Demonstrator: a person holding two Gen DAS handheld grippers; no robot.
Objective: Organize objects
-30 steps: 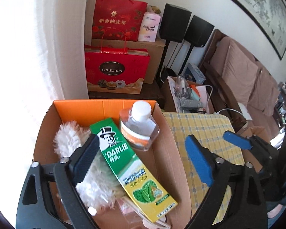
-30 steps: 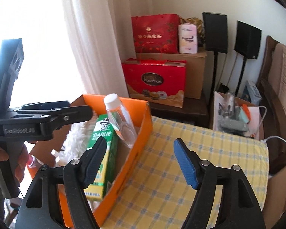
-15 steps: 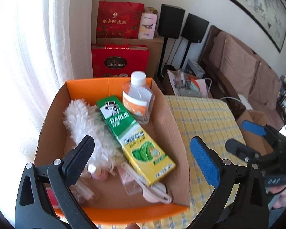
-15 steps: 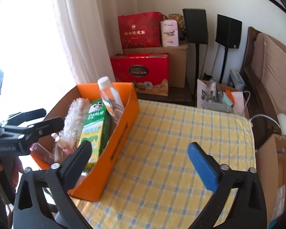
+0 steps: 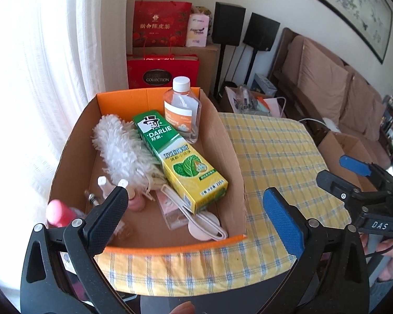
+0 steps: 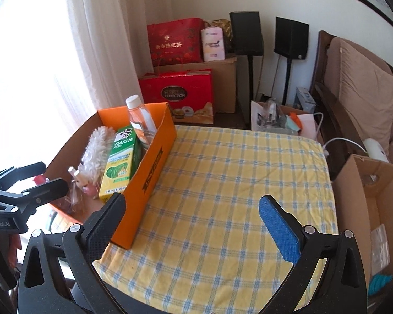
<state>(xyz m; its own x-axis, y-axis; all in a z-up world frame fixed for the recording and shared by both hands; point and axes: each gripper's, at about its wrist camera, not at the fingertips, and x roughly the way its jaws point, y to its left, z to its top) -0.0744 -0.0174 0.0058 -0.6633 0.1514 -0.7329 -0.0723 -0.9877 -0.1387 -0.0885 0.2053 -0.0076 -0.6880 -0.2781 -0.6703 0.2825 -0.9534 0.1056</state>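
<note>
An orange cardboard box [image 5: 149, 96] [image 6: 157, 162] sits on the left part of a table with a yellow checked cloth [image 5: 275, 151] [image 6: 235, 183]. In it lie a green-yellow Darlie toothpaste carton [image 5: 180, 157] [image 6: 120, 157], a clear bottle with a white cap [image 5: 182, 112] [image 6: 141, 120], a white fluffy duster [image 5: 118, 146] [image 6: 97, 146], a white cable [image 5: 204, 227] and small pink bottles [image 5: 57, 213]. My left gripper [image 5: 195, 196] [image 6: 52, 174] hovers before the box's near edge, its jaws opening and holding nothing. My right gripper [image 6: 191, 200] [image 5: 336, 168] is open over the cloth, right of the box.
An open brown carton [image 6: 374, 191] stands on the floor at the table's right. Behind are red gift bags [image 6: 175, 39], two black speakers [image 6: 246, 32], a cluttered low box [image 6: 280, 117] and a brown sofa [image 6: 361, 83]. A white curtain [image 6: 97, 39] hangs at the left.
Both grippers have drawn back from the box, so its whole inside and more cloth show. Both pairs of jaws stand wider than before.
</note>
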